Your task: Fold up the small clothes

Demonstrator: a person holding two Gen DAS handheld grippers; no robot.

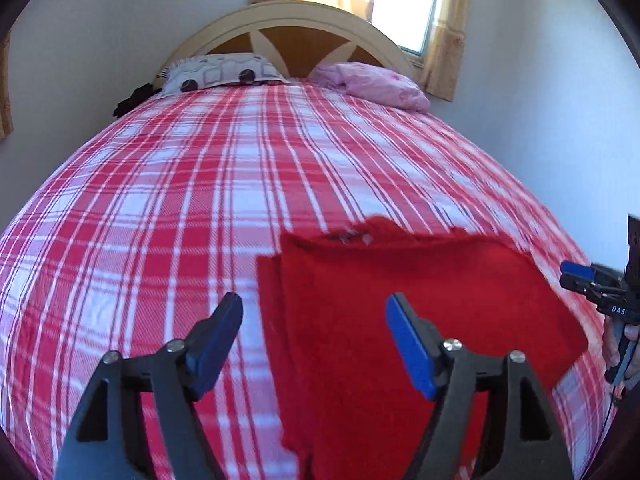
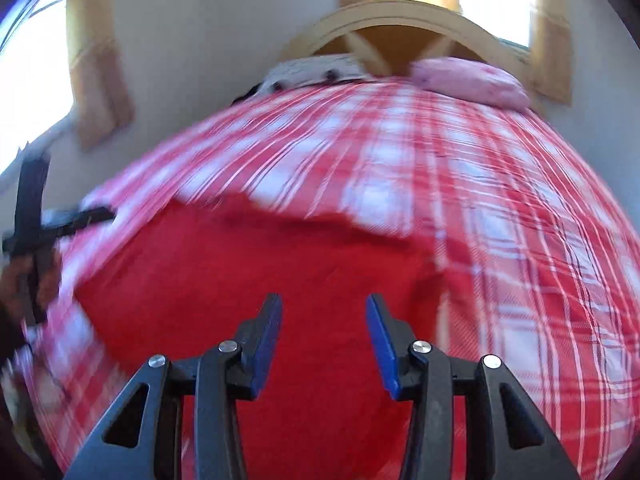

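While both pairs of tongs hang empty over the bed, we read this as the gap just after a fold, not the end of the job. Closest to us, the left tongs (image 1: 314,320) stand wide apart with nothing between the pads; one pad sits over bare plaid, the other over red cloth. The right tongs (image 2: 324,320) are parted less widely, also gripping nothing, and the view between them is filled with red.

Just beyond the tips lies the red garment (image 1: 420,300), flat on the plaid bedspread (image 1: 180,200). It looks doubled over: a lower layer peeks out as a strip along its left edge, and the far edge runs ragged, with a small pale label or tag showing there, too small to read. So we judge at least one fold done; whether more is wanted we cannot tell, though the piece is still fairly broad and the edges are not squared.

From the left view, the right tongs appear at the garment's far right side, clear of it. Farther off, no other clothes show on the bed, only two pillows (image 1: 224,70) against the headboard (image 1: 288,20).
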